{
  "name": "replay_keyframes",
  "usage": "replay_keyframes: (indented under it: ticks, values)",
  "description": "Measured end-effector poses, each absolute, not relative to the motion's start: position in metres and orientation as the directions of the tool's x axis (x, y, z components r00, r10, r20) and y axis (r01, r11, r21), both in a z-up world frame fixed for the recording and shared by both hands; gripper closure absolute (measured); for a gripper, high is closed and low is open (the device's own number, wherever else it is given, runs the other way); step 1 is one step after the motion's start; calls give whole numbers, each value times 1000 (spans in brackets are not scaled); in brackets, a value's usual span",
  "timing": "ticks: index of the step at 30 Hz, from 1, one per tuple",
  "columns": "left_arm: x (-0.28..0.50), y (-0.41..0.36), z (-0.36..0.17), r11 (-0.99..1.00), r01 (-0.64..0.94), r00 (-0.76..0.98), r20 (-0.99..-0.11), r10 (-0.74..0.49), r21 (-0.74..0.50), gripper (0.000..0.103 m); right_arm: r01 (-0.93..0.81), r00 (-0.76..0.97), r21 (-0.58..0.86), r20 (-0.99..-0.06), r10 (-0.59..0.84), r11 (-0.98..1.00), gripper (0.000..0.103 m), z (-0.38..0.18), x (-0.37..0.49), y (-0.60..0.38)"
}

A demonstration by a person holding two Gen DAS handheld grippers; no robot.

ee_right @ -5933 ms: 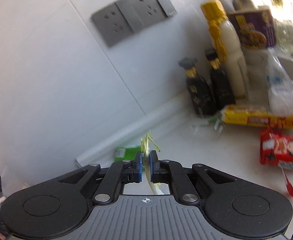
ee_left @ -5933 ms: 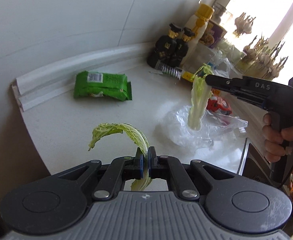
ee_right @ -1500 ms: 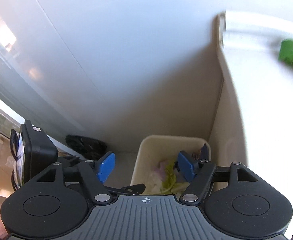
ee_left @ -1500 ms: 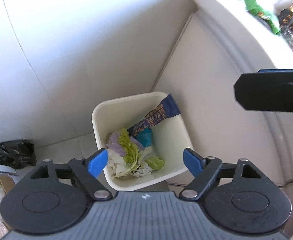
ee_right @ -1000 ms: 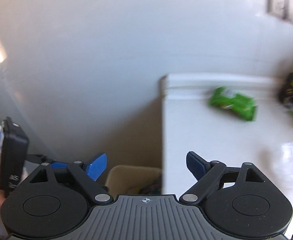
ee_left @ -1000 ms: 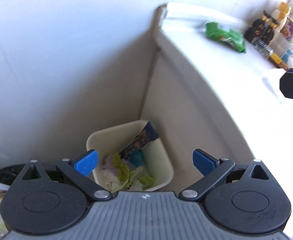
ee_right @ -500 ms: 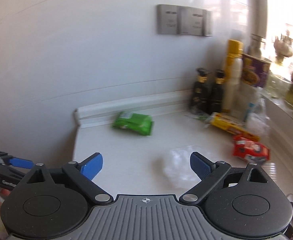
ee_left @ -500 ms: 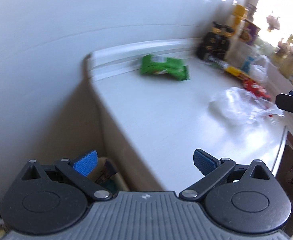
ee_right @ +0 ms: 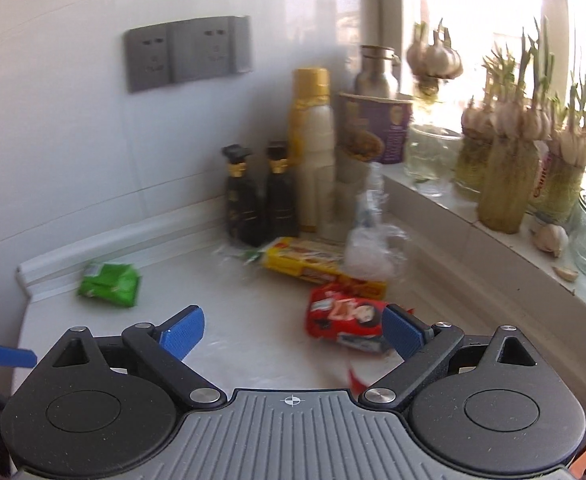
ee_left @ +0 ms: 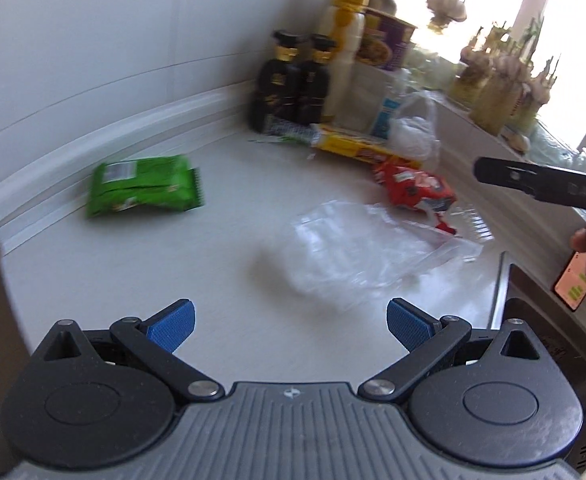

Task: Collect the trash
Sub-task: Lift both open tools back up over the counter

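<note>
Both hand-held grippers have swung from the bin back over the white worktop [ee_left: 141, 264]. The left hand-held gripper [ee_left: 289, 322] and right hand-held gripper [ee_right: 291, 330] stand wide apart, empty. A crumpled clear plastic bag [ee_left: 357, 252] lies between the green snack packet [ee_left: 143, 186] and red wrapper [ee_right: 343, 320].

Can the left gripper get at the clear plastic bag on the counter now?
Probably yes: the left gripper is open and empty, and the clear plastic bag lies just ahead on the counter with nothing between.

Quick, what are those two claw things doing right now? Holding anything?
Left gripper: open, holding nothing.
Right gripper: open, holding nothing, jaws just opened wider.
</note>
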State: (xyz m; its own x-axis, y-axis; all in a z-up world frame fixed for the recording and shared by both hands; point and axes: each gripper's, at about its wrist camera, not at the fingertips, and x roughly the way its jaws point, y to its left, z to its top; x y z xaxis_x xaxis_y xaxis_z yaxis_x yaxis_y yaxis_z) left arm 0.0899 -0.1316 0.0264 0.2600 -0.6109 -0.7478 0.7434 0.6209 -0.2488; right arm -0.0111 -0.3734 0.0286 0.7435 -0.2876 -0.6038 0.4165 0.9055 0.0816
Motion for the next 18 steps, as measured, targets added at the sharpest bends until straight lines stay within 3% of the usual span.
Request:
replay_keyframes:
  ticks: [14,18]
  values:
    - [98,-207,-11,578,778,235,-741,-629,-244,1,491,744,180,-596,-302,852,6,-15,40,-461]
    - [102,-215,-20,592,770,246,-747,-618,-237,10,504,746,232,-603,-284,832,6,-28,55,-477]
